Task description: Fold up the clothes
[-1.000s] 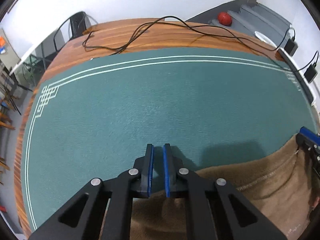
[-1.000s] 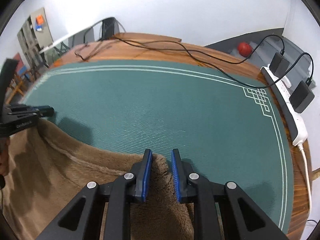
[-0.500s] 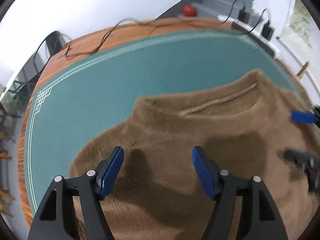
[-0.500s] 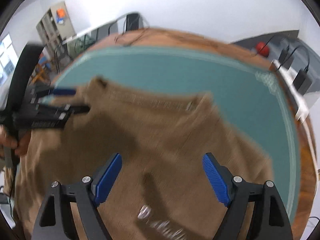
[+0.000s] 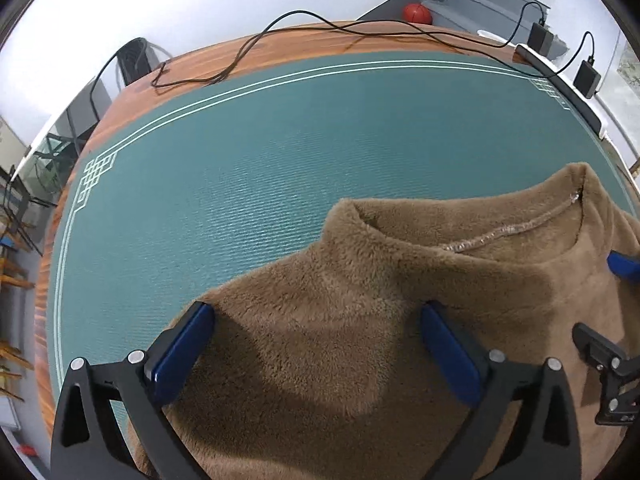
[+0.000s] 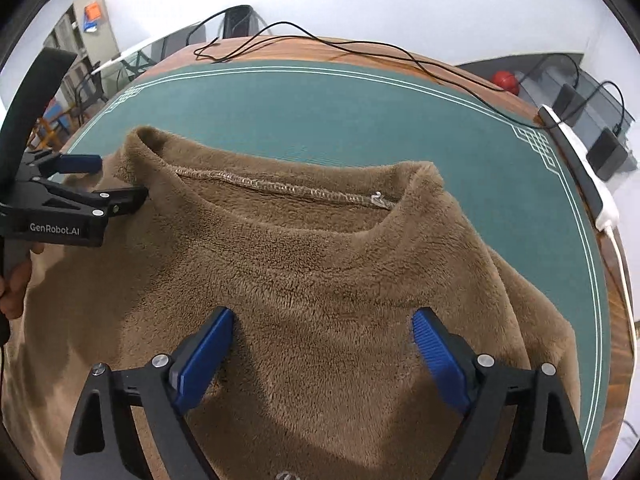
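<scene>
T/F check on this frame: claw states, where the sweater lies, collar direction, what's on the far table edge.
1. Both the left claw and the right claw are open. True.
2. The brown sweater hangs in the air off the green mat. False: it lies on the mat.
3. The collar points away from the person. True.
4. A laptop sits on the far table edge. False: only a black cable shows there.

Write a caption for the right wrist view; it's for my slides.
Open right tongs above a brown fleece sweater spread on a green mat.
</scene>
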Demonstrator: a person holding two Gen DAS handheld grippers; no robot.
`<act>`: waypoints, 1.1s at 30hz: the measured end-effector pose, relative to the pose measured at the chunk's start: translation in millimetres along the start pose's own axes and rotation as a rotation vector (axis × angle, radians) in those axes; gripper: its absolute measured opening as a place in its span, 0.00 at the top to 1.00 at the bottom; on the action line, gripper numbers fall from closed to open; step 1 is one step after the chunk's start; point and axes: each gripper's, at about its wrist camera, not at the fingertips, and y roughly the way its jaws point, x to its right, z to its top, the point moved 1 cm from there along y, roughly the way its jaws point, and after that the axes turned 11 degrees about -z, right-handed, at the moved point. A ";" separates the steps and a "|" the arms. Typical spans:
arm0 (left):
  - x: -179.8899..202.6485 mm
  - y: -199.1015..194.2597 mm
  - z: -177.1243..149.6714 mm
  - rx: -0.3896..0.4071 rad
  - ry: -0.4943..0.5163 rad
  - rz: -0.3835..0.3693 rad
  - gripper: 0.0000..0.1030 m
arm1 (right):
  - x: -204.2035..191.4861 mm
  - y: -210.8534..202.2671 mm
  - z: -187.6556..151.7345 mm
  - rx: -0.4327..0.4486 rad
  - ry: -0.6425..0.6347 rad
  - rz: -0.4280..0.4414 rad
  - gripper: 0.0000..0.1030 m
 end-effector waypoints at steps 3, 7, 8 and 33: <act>-0.7 -20.9 -7.3 0.022 0.011 -0.011 0.00 | -5.4 -27.0 -13.8 0.018 -0.016 0.031 0.11; 5.0 -34.5 -30.0 -0.008 0.047 -0.067 0.00 | -21.4 -53.9 -57.0 -0.027 -0.030 0.126 0.11; 5.8 -32.7 -35.6 -0.026 0.053 -0.073 0.00 | -25.9 -56.4 -68.8 -0.046 -0.031 0.140 0.11; 104.7 -94.9 -127.9 -0.102 -0.021 -0.026 0.00 | 8.9 -118.3 -176.4 0.087 0.190 0.310 0.00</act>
